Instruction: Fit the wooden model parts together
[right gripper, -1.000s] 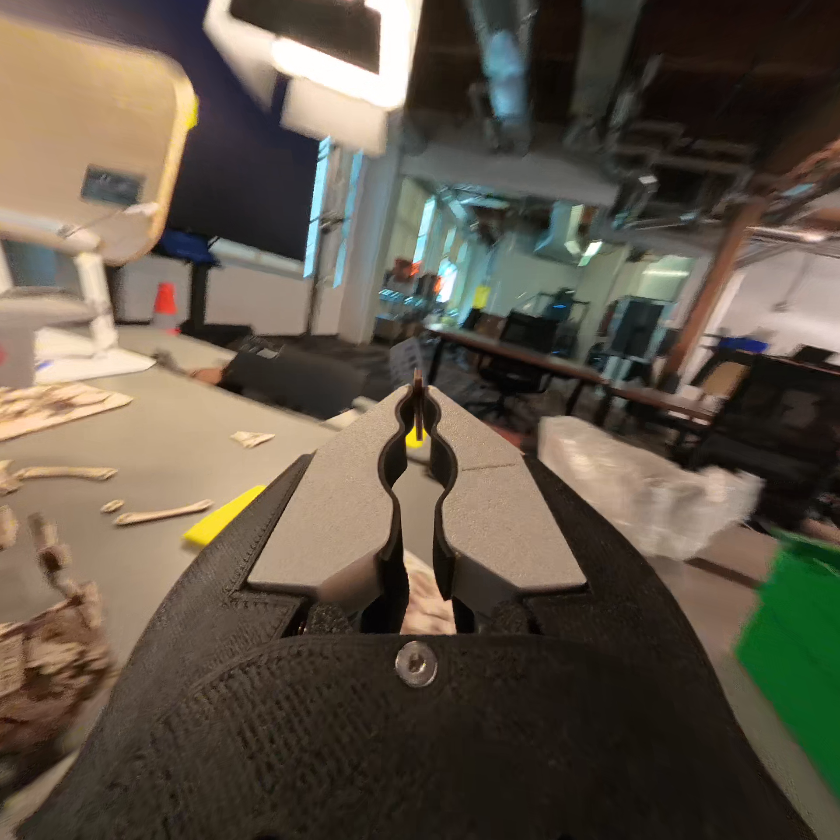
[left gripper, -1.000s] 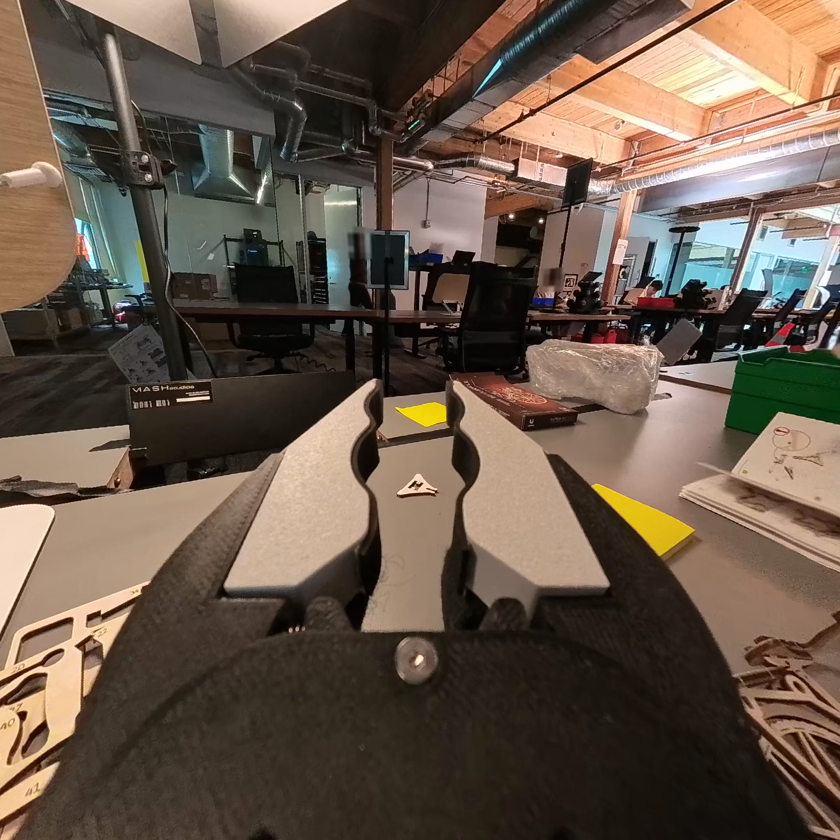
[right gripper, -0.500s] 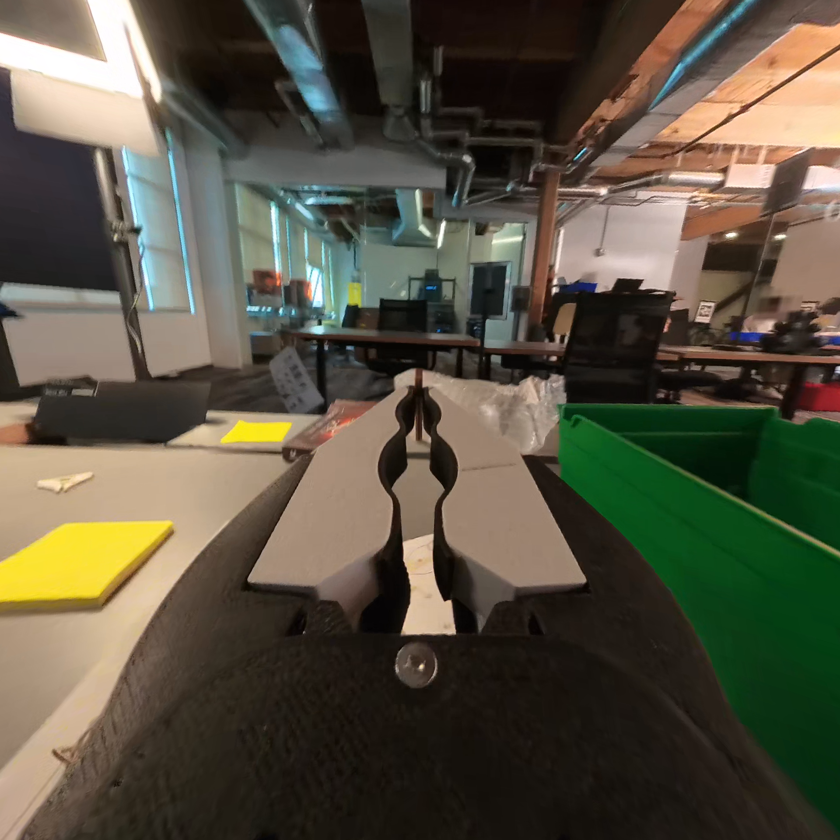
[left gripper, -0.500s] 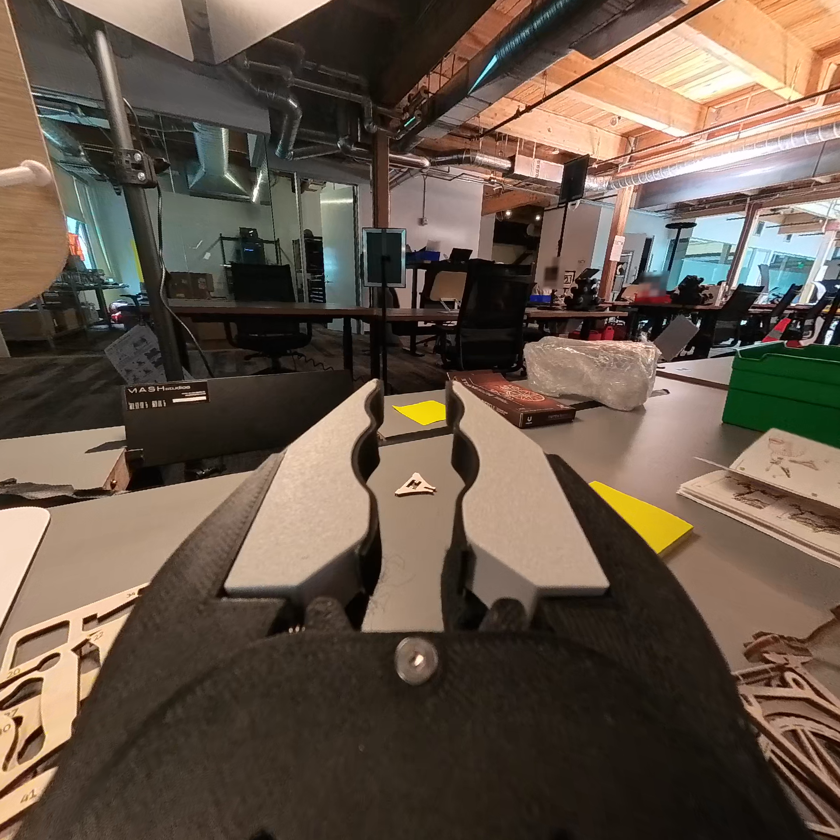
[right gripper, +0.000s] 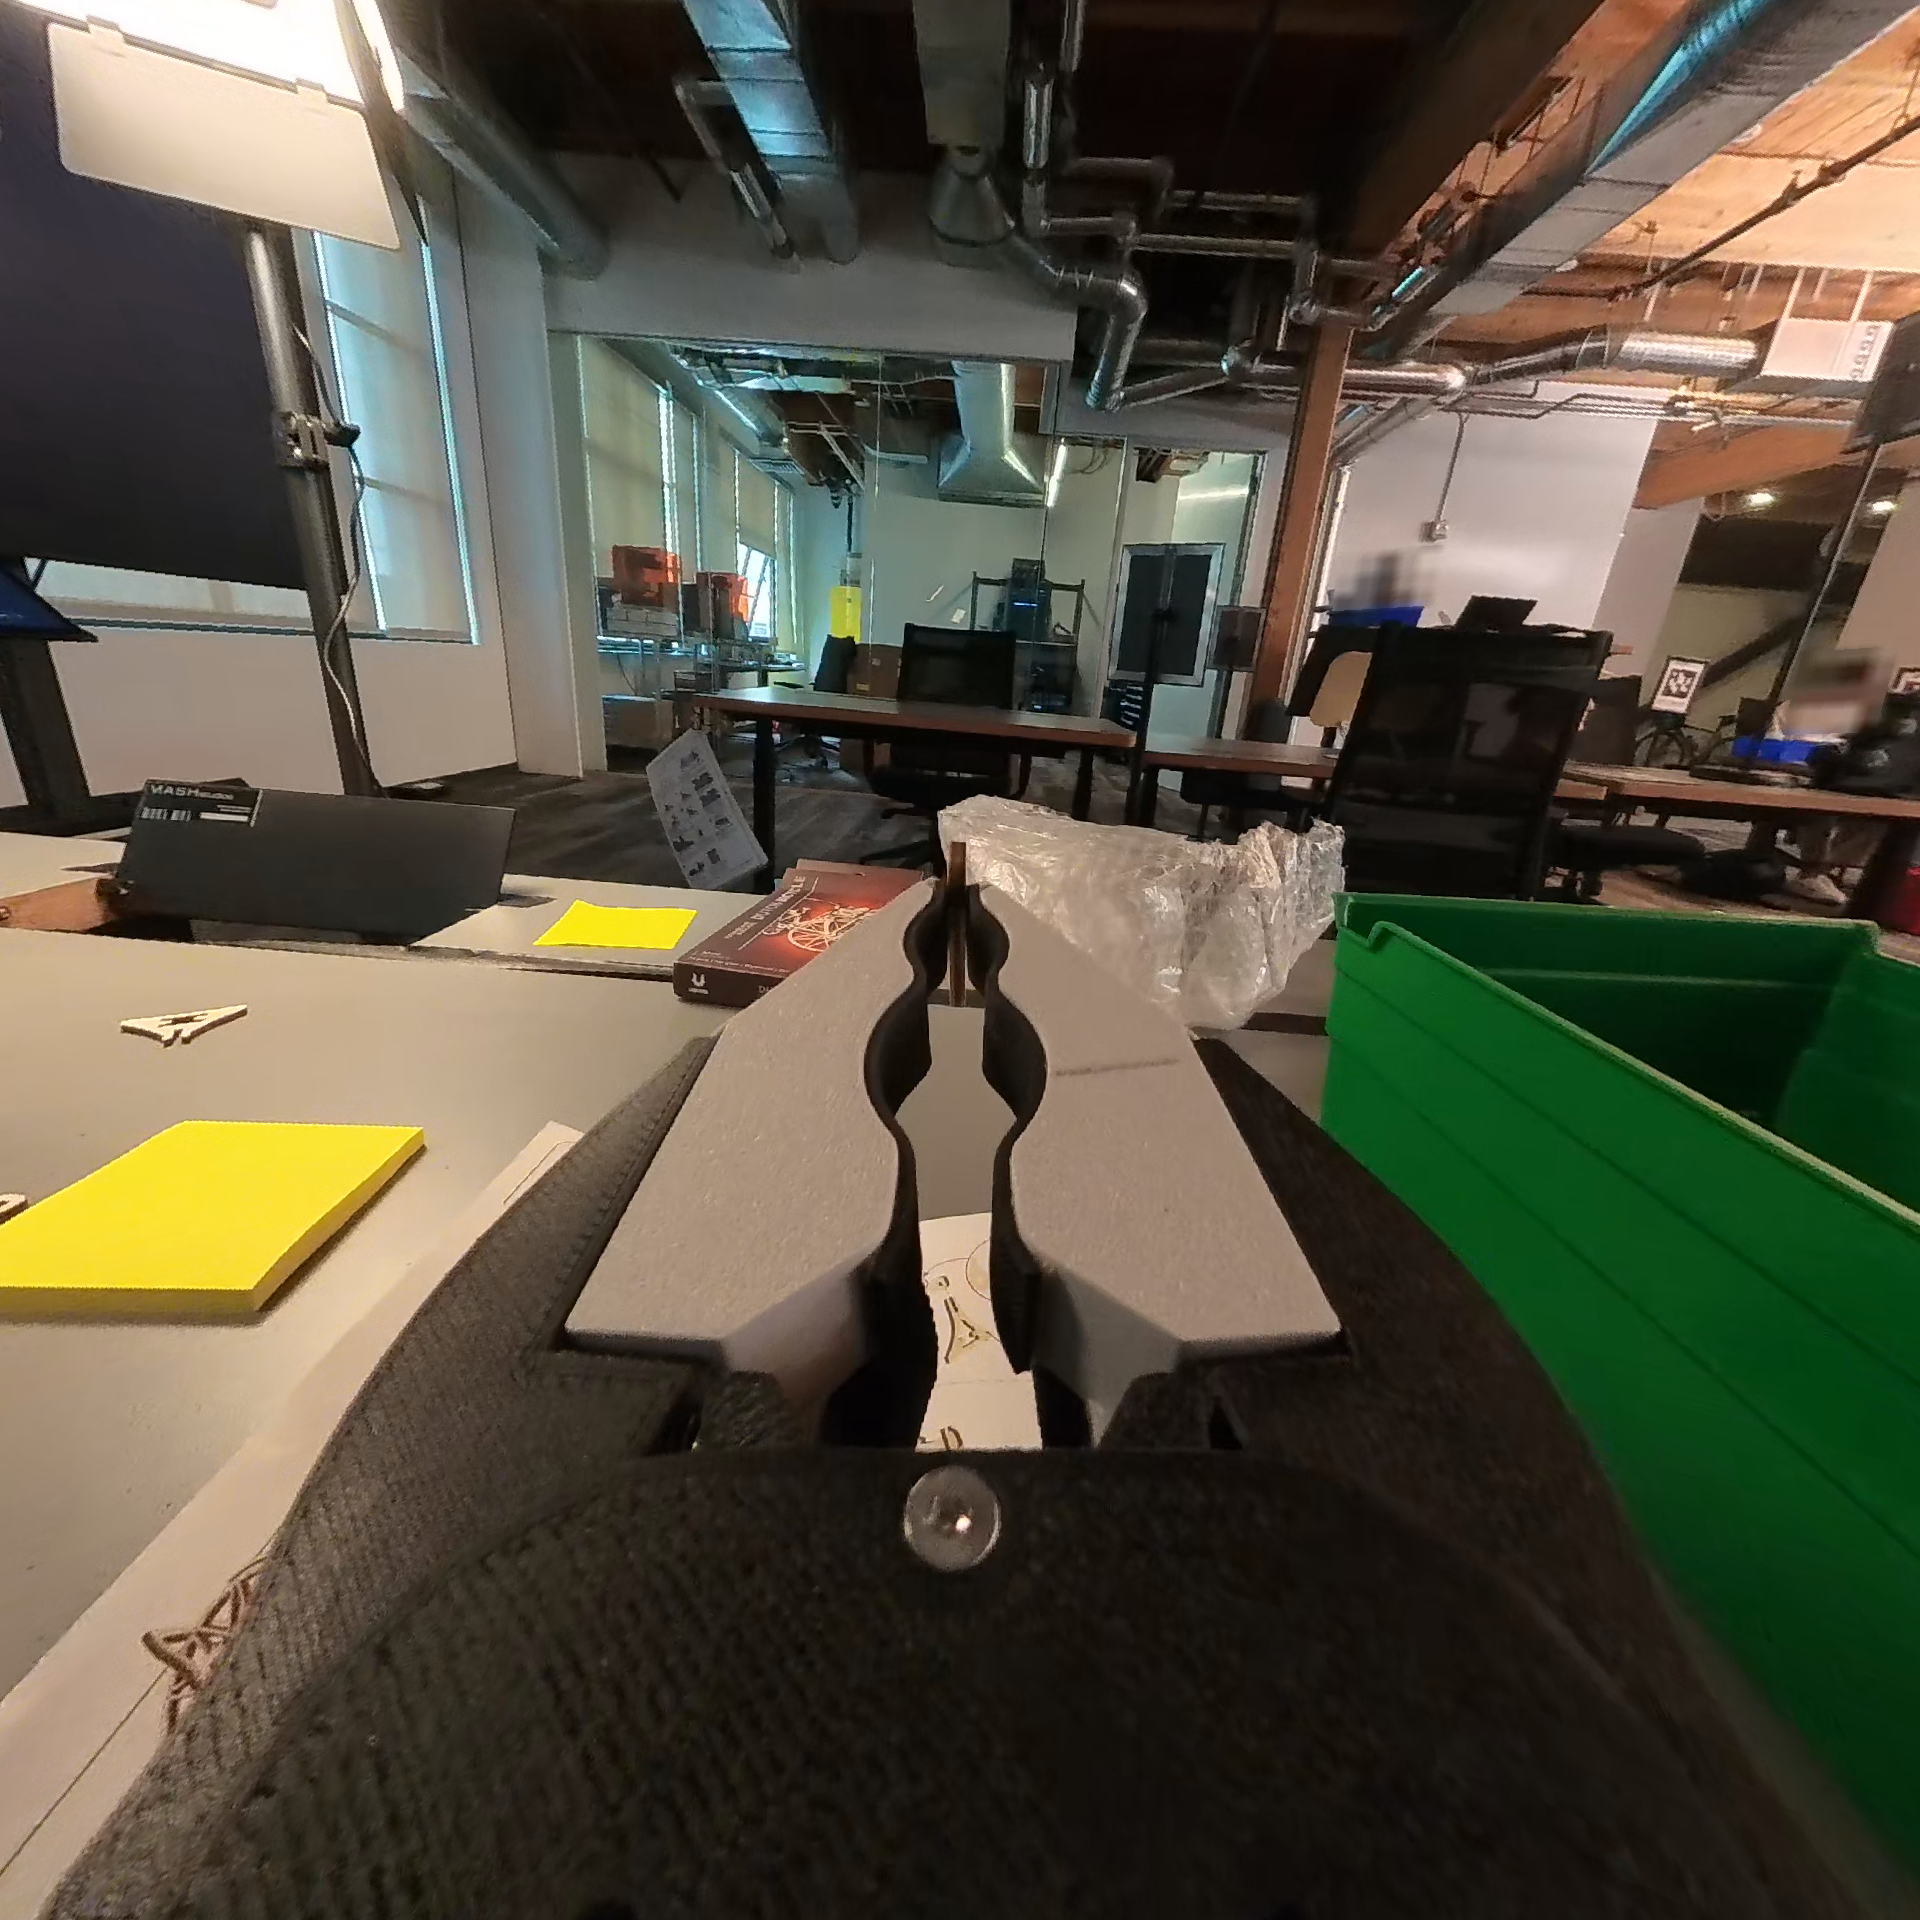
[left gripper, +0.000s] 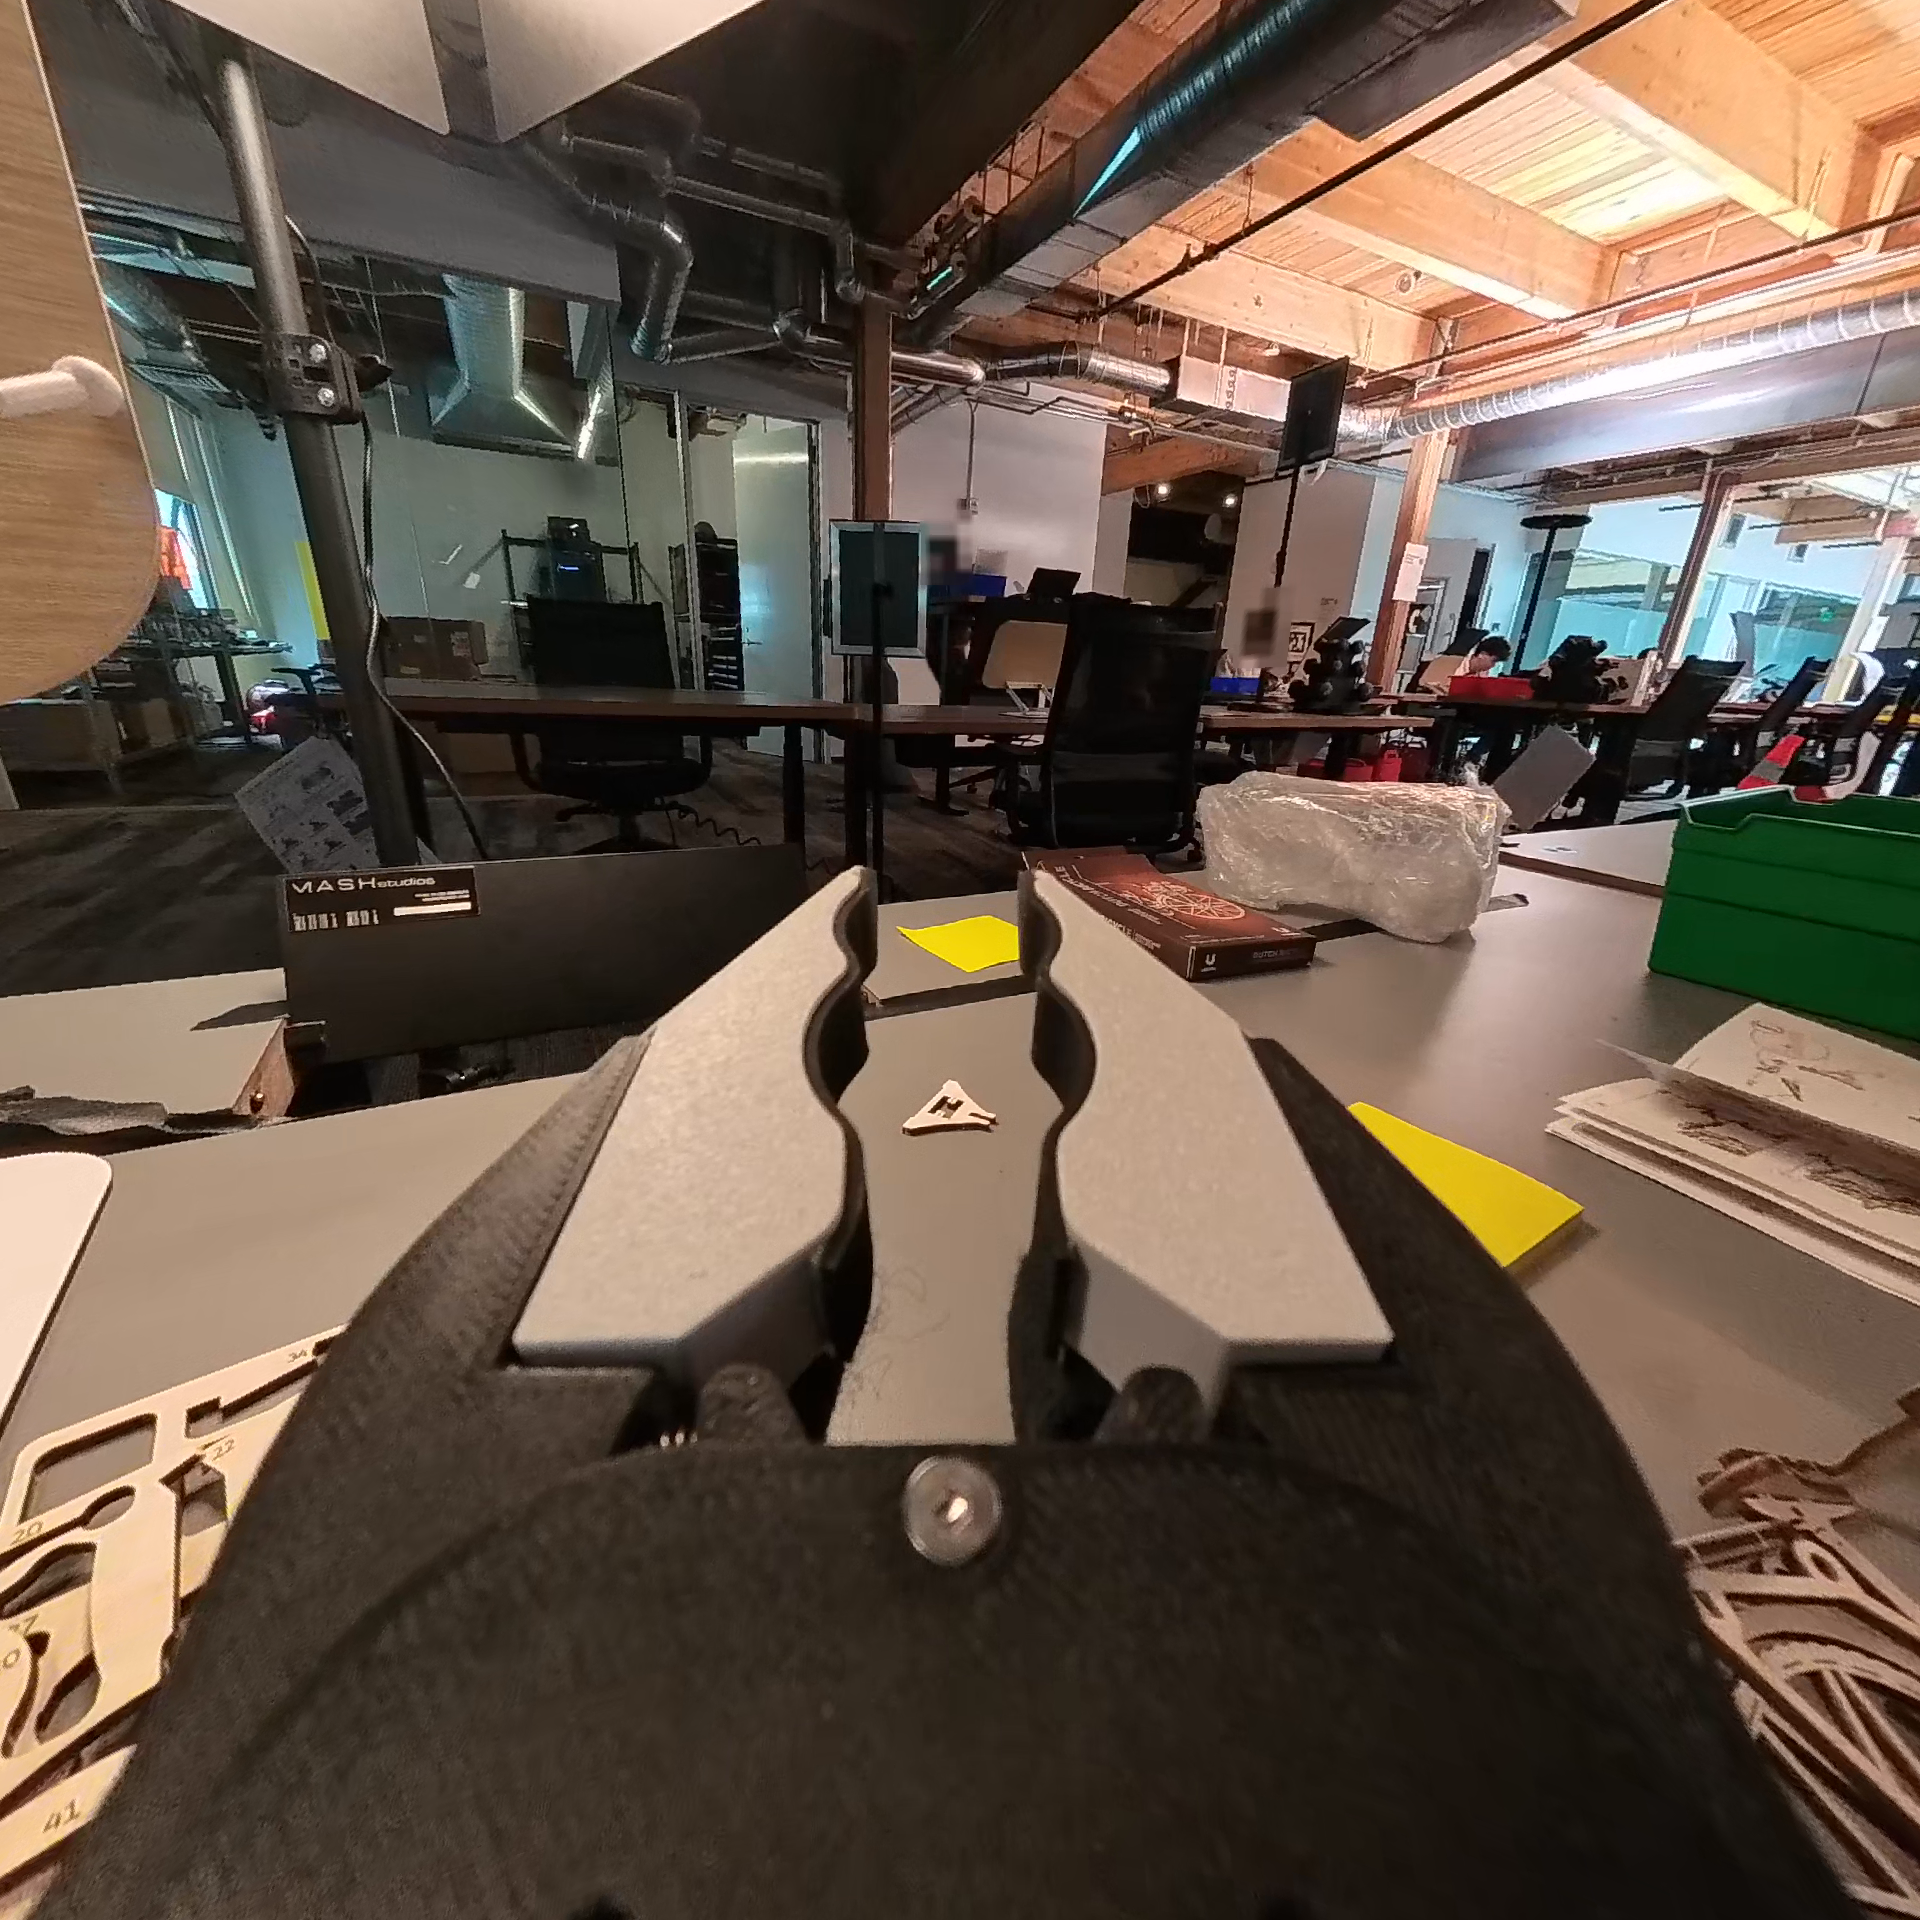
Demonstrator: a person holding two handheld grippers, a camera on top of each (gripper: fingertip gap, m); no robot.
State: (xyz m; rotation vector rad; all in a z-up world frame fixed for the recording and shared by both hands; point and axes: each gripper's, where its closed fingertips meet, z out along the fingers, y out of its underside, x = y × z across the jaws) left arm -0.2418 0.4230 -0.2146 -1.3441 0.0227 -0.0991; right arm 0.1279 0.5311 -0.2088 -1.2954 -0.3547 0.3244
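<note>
My left gripper (left gripper: 943, 914) is open and empty, low over the grey table (left gripper: 312, 1226). A small triangular wooden part (left gripper: 949, 1108) lies flat on the table between its fingers; it also shows in the right wrist view (right gripper: 183, 1022) at the left. My right gripper (right gripper: 957, 904) is shut on a thin wooden part (right gripper: 956, 935), held edge-on and upright at the fingertips. A wooden cut-out sheet (left gripper: 94, 1538) lies at the lower left, and a pile of wooden parts (left gripper: 1829, 1621) at the lower right.
A green bin (right gripper: 1621, 1101) stands close on the right of my right gripper. Yellow note pads (right gripper: 197, 1210) (left gripper: 1455, 1195), instruction sheets (left gripper: 1766, 1122), a brown box (left gripper: 1174, 925), a bubble-wrap bundle (left gripper: 1351, 852) and a black panel (left gripper: 520, 935) sit around the table. The tips of one gripper are about 40 cm away from the tips of the other.
My right gripper has swung right, from the wooden parts on the left toward the green bin, still holding the thin part. The left gripper has barely moved.
</note>
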